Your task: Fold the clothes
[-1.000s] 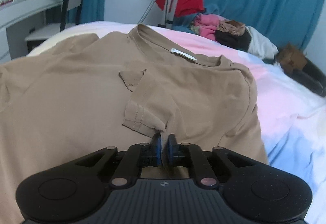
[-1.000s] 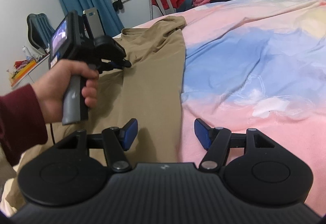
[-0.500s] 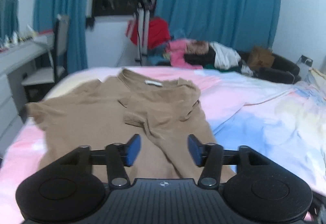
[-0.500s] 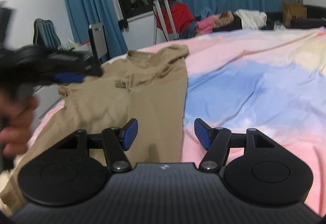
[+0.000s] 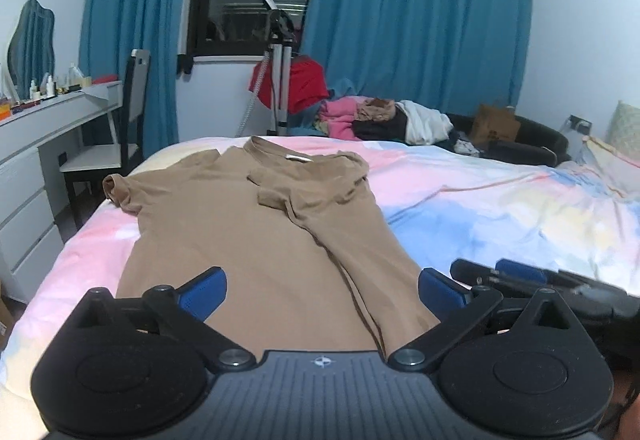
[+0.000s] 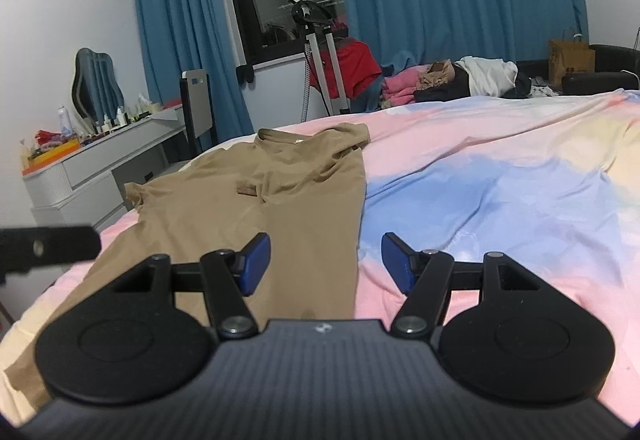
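A tan T-shirt [image 5: 256, 240] lies flat on the bed, collar toward the far end. Its right side and sleeve are folded in over the body; the left sleeve [image 5: 118, 191] lies spread out. It also shows in the right wrist view [image 6: 280, 199]. My left gripper [image 5: 322, 294] is open and empty, above the shirt's near hem. My right gripper [image 6: 325, 260] is open and empty, over the shirt's right edge. The right gripper's tip shows in the left wrist view [image 5: 520, 276], and the left gripper's edge in the right wrist view [image 6: 48, 244].
The bed has a pink, blue and yellow sheet [image 5: 500, 207]. A pile of clothes [image 5: 376, 117] and a tripod [image 5: 278, 79] stand beyond the far end. A desk [image 5: 44, 119] and chair [image 5: 116, 143] are on the left. A dark sofa with a paper bag [image 5: 496, 125] is at the back right.
My left gripper has let go of the folded sleeve, opened, and pulled back and up from the shirt. My right gripper has stayed open and drawn back a little.
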